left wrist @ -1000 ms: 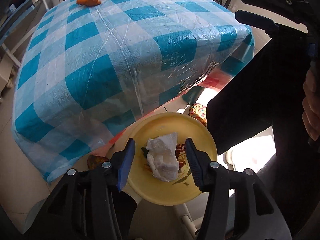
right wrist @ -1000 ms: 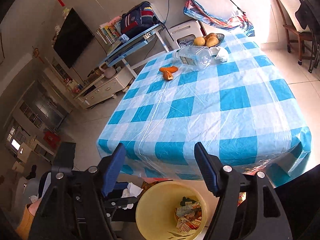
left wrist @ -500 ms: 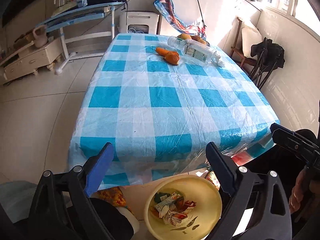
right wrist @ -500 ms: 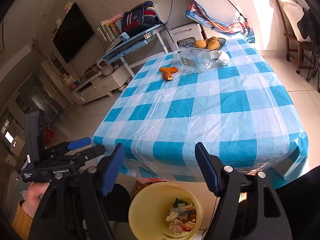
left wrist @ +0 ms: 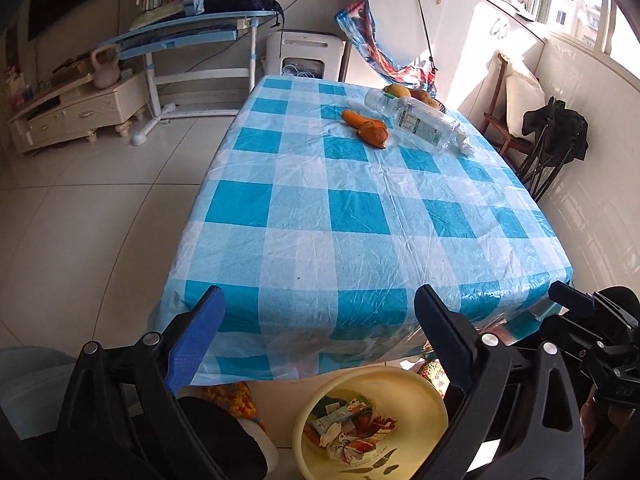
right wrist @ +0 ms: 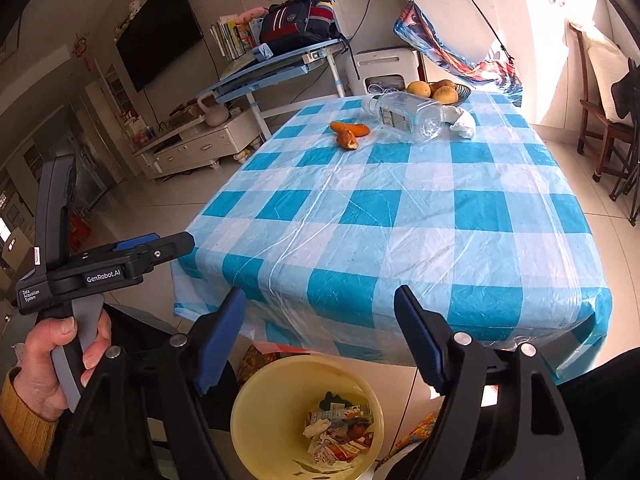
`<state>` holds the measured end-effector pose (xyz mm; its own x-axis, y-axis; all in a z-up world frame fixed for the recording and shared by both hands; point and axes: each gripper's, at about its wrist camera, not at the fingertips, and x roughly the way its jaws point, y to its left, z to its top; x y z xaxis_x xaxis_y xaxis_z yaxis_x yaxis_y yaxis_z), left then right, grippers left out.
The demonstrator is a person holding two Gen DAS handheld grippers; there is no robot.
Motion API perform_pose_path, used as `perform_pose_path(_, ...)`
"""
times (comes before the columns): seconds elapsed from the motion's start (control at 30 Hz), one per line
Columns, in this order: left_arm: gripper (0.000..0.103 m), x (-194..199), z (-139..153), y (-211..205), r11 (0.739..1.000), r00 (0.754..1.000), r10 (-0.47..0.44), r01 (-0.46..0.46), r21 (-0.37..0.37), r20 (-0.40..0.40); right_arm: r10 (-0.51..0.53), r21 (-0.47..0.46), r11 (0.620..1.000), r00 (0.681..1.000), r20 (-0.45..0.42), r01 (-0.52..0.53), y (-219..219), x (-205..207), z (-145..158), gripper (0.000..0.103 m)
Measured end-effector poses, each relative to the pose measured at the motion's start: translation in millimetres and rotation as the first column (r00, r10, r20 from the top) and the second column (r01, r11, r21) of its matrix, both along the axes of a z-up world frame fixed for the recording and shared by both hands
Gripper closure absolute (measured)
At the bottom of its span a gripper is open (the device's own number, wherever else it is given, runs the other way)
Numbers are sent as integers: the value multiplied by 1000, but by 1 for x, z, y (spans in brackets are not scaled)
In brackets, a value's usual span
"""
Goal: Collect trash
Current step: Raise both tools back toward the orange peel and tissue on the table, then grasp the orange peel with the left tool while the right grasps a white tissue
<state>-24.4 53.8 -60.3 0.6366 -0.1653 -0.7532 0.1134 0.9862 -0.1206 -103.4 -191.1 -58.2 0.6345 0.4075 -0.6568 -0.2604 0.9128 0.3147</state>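
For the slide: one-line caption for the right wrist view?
Open right gripper above the yellow bin of wrappers; bottle and peels remain on the checkered table.

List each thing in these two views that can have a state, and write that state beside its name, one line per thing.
Left hand-held gripper: open, holding nothing.
Right hand-held gripper: open, holding nothing.
Yellow bin: on the floor, upright, uncovered, paper scraps at the bottom.
Plastic bottle: lying on its side on the table, looks empty.
Carrot pieces: lying loose on the tablecloth.
Crumpled tissue: on the table beside the bottle's base.
Fruit bowl: holding fruit.
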Motion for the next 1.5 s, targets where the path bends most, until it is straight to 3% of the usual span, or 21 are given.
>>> perform_pose_path(0.43,10,1,0,-2,1000,1000,5,-5,-5,4,-2,20,1000,1000,-4,2,-2,1,2,29)
perform_pose_path(0.5,10,6,0,1,999,1000,9,-9,-43,-3,-3,55,998,1000,-13,4,-7,11,8,29)
perform_pose_path(0.8,10,60,11,-6,994,1000,-19,18,-107,-11,-113,-1,994,992,55,113,-62,97,52,29)
perform_pose_path(1.03,10,125,6,-39,993,998,-58,54,-105,-32,-210,-15,978,976,-48,210,-107,178,24,30)
perform_pose_path(1.33,10,204,-12,-65,989,998,-25,17,-147,-52,-218,-73,975,970,-105,211,-106,252,-6,47)
perform_pose_path(1.5,10,239,-24,-79,992,997,-34,26,-124,-64,-214,-88,975,968,-130,204,-108,277,-20,54)
